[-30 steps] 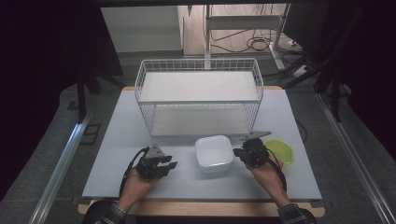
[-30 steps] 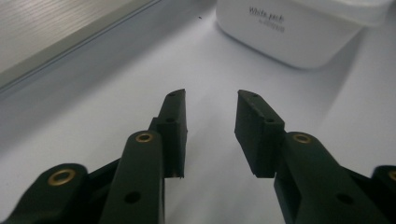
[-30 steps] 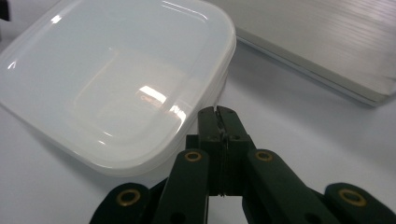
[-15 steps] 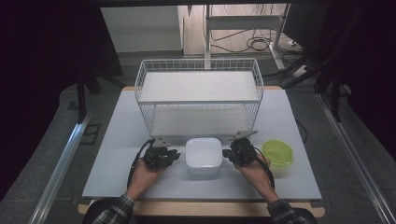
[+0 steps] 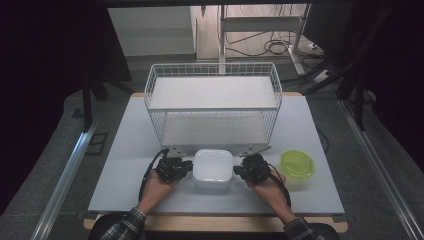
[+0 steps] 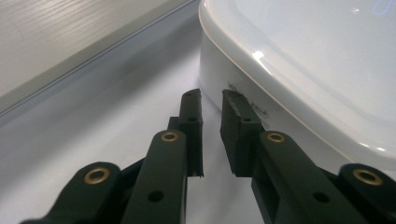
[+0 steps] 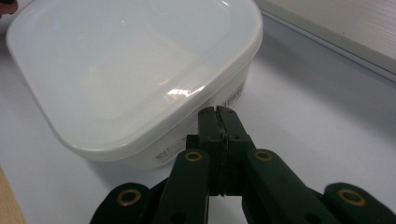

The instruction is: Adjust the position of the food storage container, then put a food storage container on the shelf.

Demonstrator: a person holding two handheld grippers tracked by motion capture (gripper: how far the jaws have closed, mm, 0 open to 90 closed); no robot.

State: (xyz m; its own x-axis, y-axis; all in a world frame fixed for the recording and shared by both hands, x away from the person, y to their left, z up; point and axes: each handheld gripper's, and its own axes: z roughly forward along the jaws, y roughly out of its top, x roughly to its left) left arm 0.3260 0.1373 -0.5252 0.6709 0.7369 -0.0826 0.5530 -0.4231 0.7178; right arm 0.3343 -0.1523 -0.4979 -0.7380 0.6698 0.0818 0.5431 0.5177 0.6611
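A white square lidded container sits on the table near its front, between my two grippers. My left gripper is at the container's left side. In the left gripper view its jaws are almost closed, with a thin gap and nothing in it, and one fingertip rests against the container's wall. My right gripper is at the container's right side. Its jaws are pressed fully together, with the tip at the wall of the container.
A white wire rack with two shelves stands just behind the container, its feet close to it. A round green-lidded tub lies to the right of my right hand. The table's front edge runs under the person's forearms.
The right gripper has slid left and the container has moved left with it, to the front of the rack's middle. The left gripper has come in to the container's left side.
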